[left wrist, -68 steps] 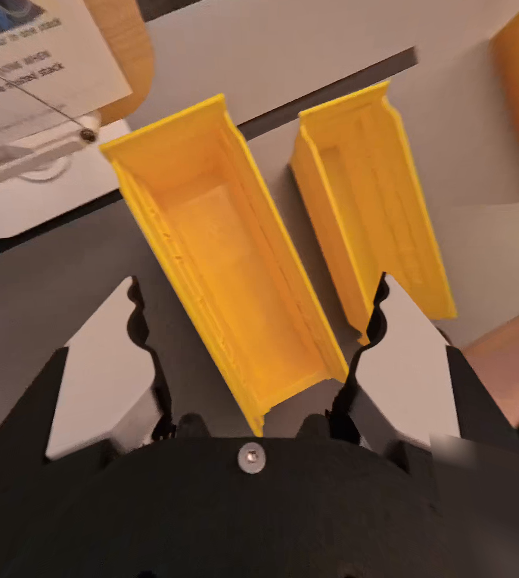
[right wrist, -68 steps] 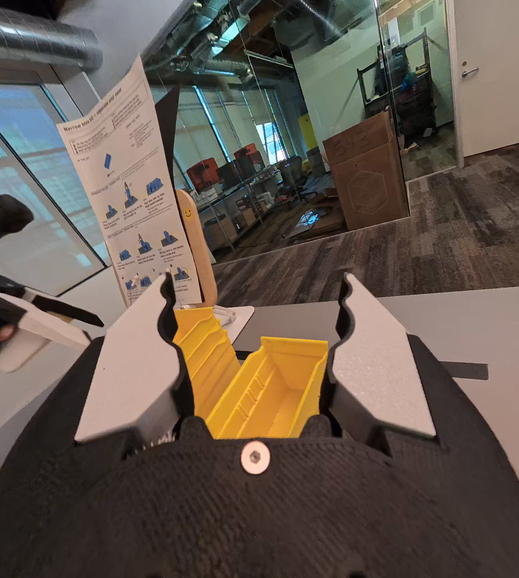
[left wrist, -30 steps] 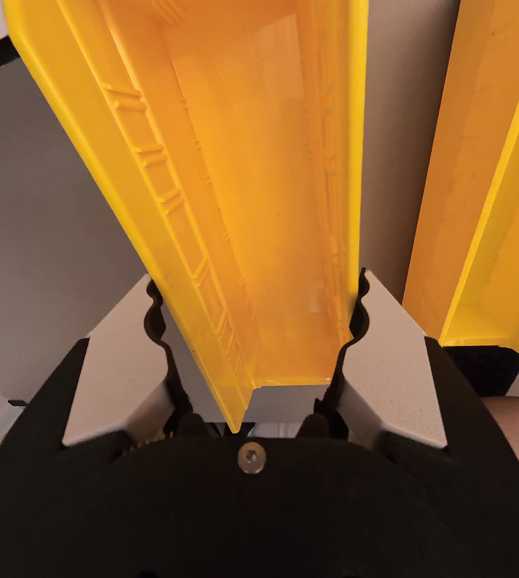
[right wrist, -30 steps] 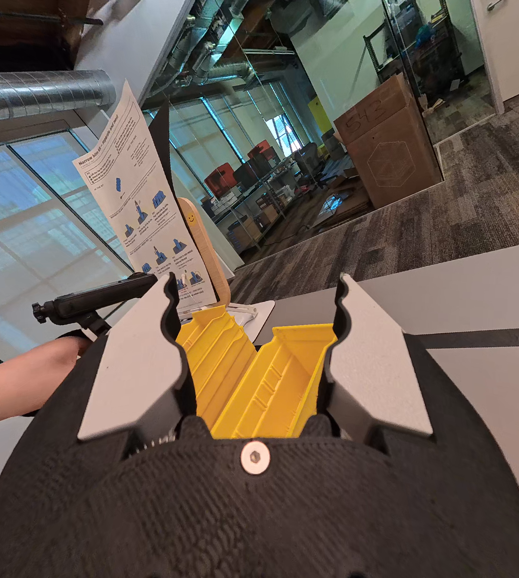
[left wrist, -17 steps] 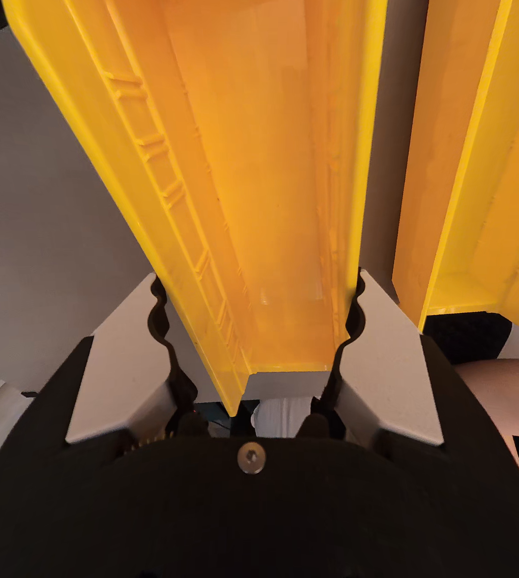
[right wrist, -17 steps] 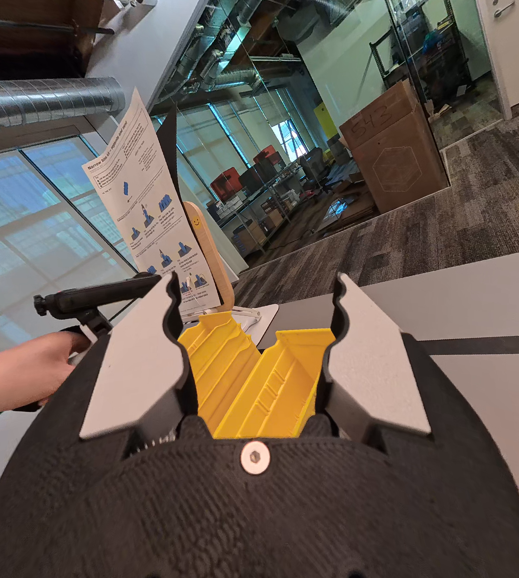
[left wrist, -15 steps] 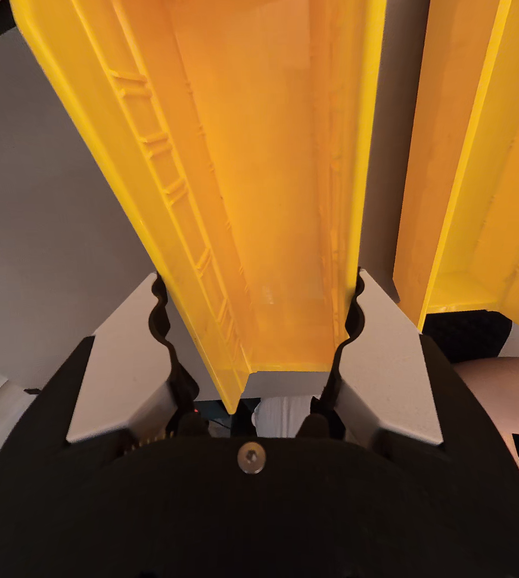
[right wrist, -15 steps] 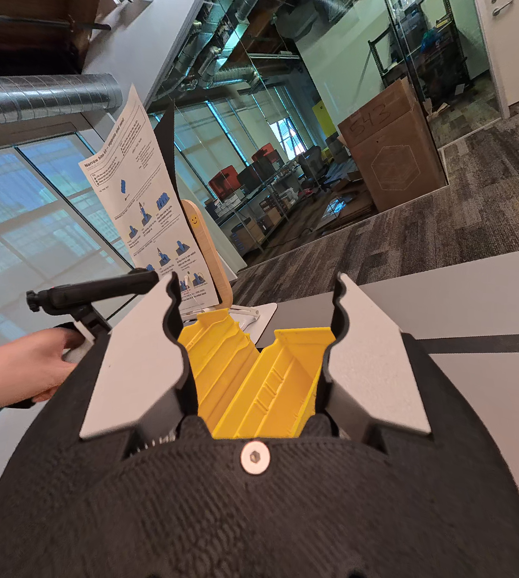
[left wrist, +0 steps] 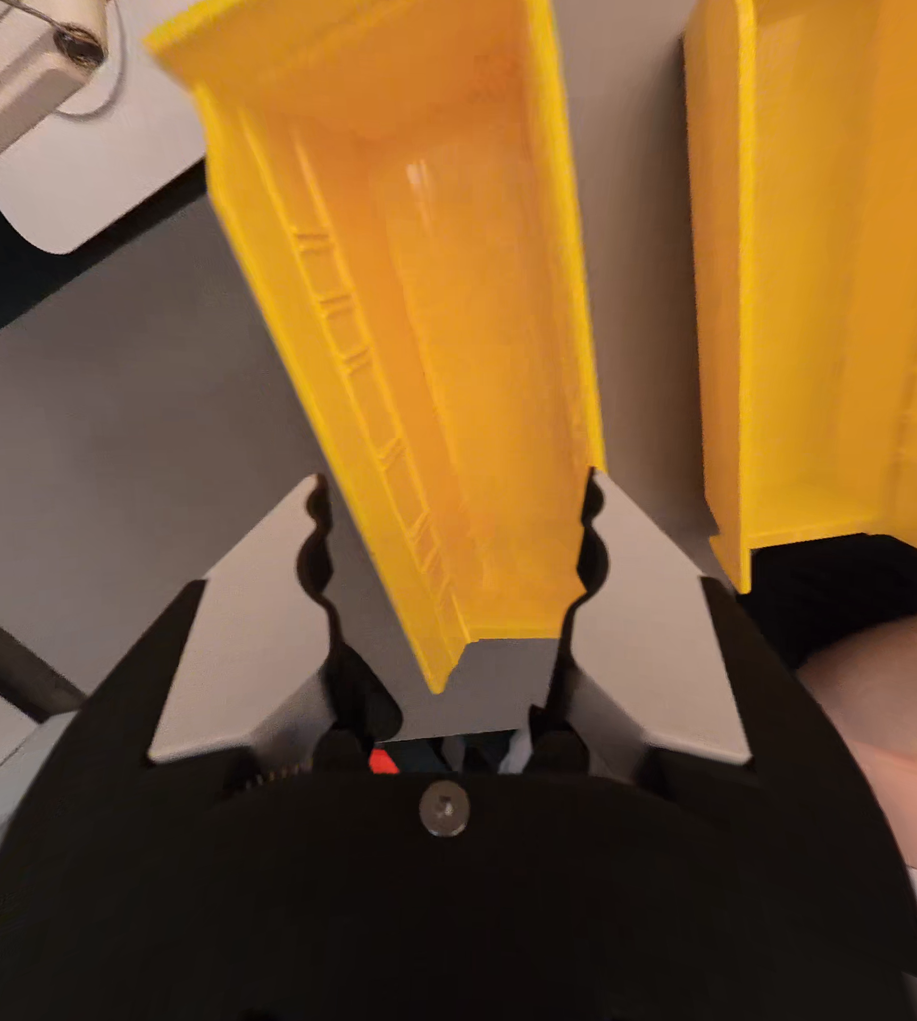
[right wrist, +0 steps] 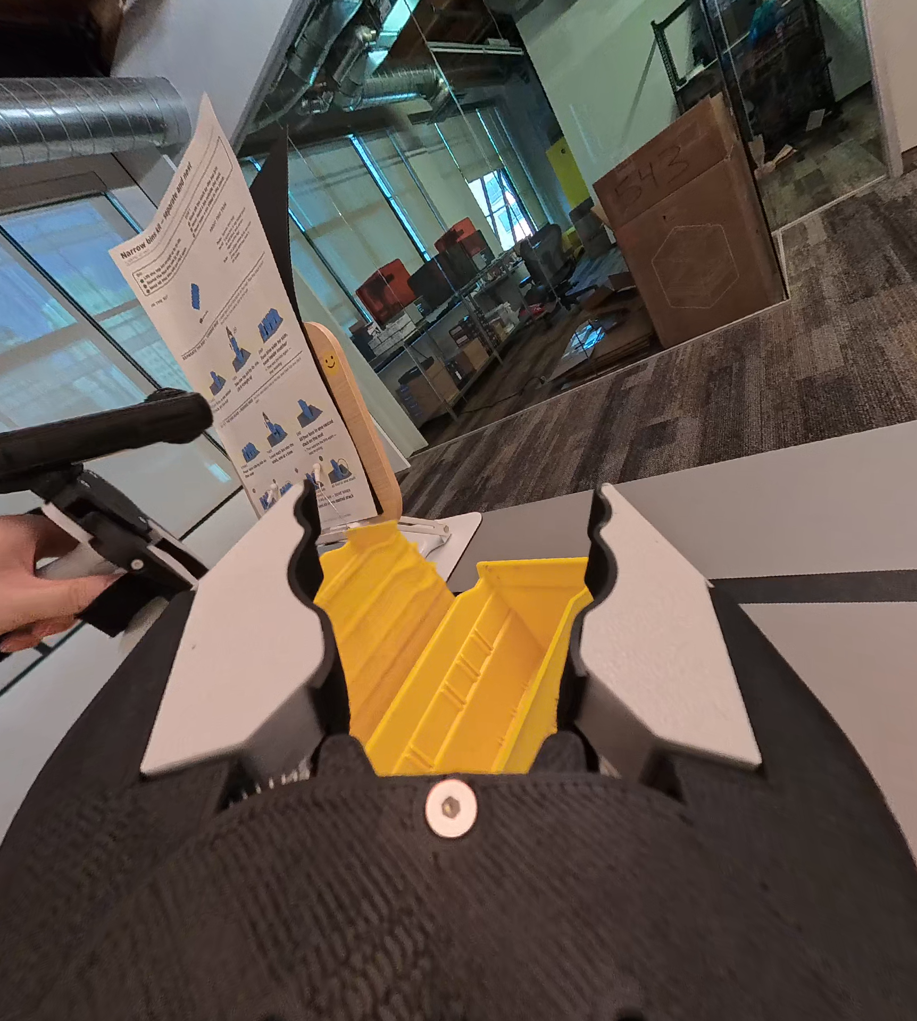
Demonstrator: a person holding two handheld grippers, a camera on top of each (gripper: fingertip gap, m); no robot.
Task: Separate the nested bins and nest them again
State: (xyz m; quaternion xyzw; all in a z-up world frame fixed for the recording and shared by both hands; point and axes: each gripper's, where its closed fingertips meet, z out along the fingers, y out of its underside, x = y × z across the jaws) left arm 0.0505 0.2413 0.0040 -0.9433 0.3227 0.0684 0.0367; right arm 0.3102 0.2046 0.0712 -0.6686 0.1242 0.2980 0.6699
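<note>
Two yellow bins lie apart on the tabletop (left wrist: 113, 442): left gripper (left wrist: 453, 486) straddles the left bin (left wrist: 445, 331) unclamped, right gripper (right wrist: 453, 519) spread around the right bin (right wrist: 478, 663); next, clamp and lift to re-nest.

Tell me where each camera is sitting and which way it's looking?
Left wrist view: sits on the left gripper, looking steeply down at a yellow bin on the grey table; its two fingers show.
Right wrist view: sits on the right gripper, looking across the table into the office; its fingers and the person's hand show.
Both see two yellow bins side by side.
</note>
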